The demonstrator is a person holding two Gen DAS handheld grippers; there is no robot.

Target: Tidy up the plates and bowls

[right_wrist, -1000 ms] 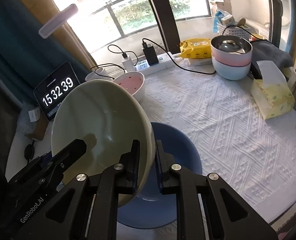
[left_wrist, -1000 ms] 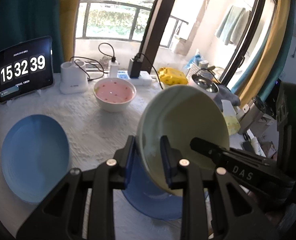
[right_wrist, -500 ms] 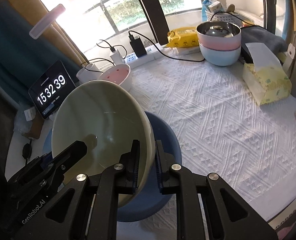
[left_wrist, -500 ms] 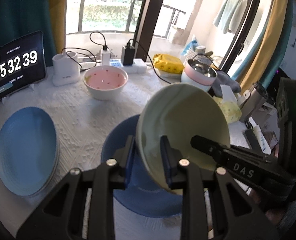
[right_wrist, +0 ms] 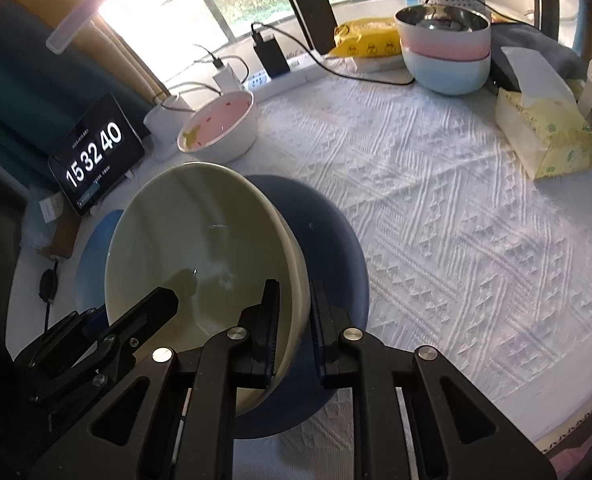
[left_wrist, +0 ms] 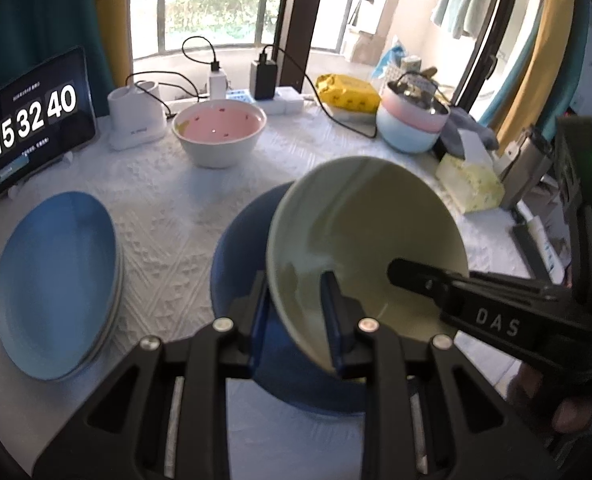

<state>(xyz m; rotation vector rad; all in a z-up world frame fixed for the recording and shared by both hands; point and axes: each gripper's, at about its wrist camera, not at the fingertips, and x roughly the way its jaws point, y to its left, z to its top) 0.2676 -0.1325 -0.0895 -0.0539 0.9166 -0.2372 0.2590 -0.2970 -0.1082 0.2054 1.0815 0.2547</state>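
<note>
A pale green bowl [left_wrist: 367,240] [right_wrist: 200,256] hangs tilted over a dark blue bowl [left_wrist: 240,264] [right_wrist: 327,248] on the white cloth. My left gripper [left_wrist: 296,300] is shut on its left rim, one finger inside and one outside. My right gripper [right_wrist: 294,312] is shut on the opposite rim the same way. In each view the other gripper's finger reaches into the bowl. A stack of light blue plates [left_wrist: 56,280] lies to the left. A white bowl with a pink inside [left_wrist: 220,132] [right_wrist: 220,128] stands further back.
A tablet clock [left_wrist: 36,120] stands at the back left, with a power strip [right_wrist: 280,76] and cables behind. A pink and blue stacked bowl set [right_wrist: 443,48] and a yellow tissue box [right_wrist: 543,136] are at the right. The table's edge [right_wrist: 495,432] is close.
Both grippers have sunk with the green bowl, now closer to the dark blue bowl beneath. The clock has ticked over by one second.
</note>
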